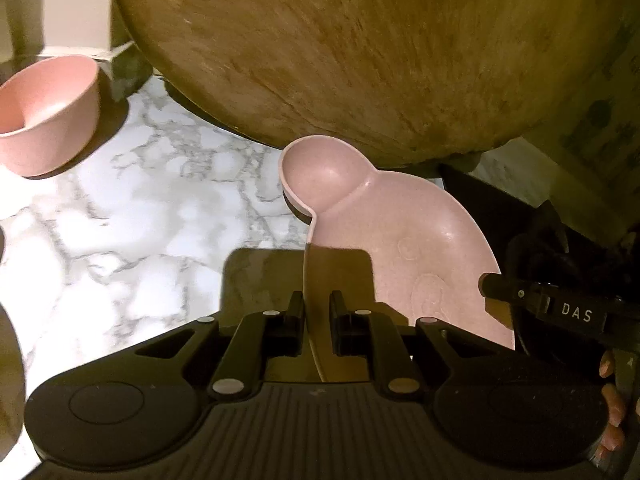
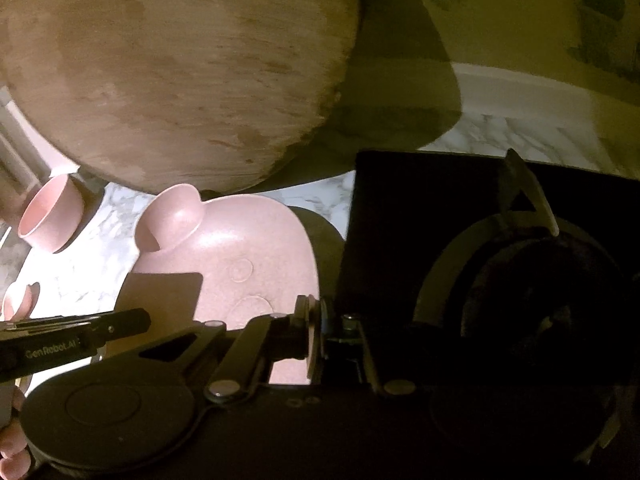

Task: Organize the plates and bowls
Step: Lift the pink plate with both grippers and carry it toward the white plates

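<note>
A pink animal-shaped plate point(image 1: 400, 236) with a round ear is held above the marble counter point(image 1: 120, 240). My left gripper point(image 1: 318, 308) is shut on the plate's left rim. My right gripper point(image 2: 316, 320) is shut on the plate's right rim; the plate shows in the right wrist view point(image 2: 240, 248) too. The right gripper's side appears in the left wrist view point(image 1: 560, 312), and the left gripper's side in the right wrist view point(image 2: 80, 336). A pink bowl point(image 1: 44, 116) stands on the counter at the far left; it also shows in the right wrist view point(image 2: 52, 212).
A large round wooden board point(image 1: 340, 48) leans just behind the plate, also in the right wrist view point(image 2: 172, 72). A dark stand point(image 2: 460, 240) sits at the right. Part of another pink dish point(image 2: 20, 300) shows at the left edge.
</note>
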The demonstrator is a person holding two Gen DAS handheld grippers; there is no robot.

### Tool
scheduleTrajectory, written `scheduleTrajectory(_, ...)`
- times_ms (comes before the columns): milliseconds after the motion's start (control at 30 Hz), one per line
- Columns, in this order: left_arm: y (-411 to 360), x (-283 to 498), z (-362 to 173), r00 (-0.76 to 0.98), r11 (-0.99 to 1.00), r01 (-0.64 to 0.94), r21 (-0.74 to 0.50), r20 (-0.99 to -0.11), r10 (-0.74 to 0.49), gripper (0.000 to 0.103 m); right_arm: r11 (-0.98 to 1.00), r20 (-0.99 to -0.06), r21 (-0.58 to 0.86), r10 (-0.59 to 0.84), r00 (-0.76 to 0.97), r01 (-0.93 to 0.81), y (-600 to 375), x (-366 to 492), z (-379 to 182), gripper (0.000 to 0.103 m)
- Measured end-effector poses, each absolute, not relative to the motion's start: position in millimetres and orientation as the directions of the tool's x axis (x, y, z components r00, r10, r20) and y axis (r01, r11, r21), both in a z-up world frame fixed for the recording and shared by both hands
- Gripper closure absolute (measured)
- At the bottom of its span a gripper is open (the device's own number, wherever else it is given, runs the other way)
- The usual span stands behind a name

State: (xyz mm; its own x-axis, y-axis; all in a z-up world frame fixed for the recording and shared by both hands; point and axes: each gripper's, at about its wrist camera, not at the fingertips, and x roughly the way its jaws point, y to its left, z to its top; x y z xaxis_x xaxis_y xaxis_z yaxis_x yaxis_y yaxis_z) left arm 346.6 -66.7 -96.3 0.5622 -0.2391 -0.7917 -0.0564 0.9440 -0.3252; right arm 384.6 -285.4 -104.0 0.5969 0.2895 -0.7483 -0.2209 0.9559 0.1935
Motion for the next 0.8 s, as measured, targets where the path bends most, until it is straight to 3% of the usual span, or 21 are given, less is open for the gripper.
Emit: scheduleTrajectory(800,35.4,206.9,-18.0,0.640,0.928,-0.207,-0.311,-0.760,-0.111,0.091,0.869,-0.663,0.214,0.465,0.587,-0.446,-195.5,286.0,-31.5,0.100)
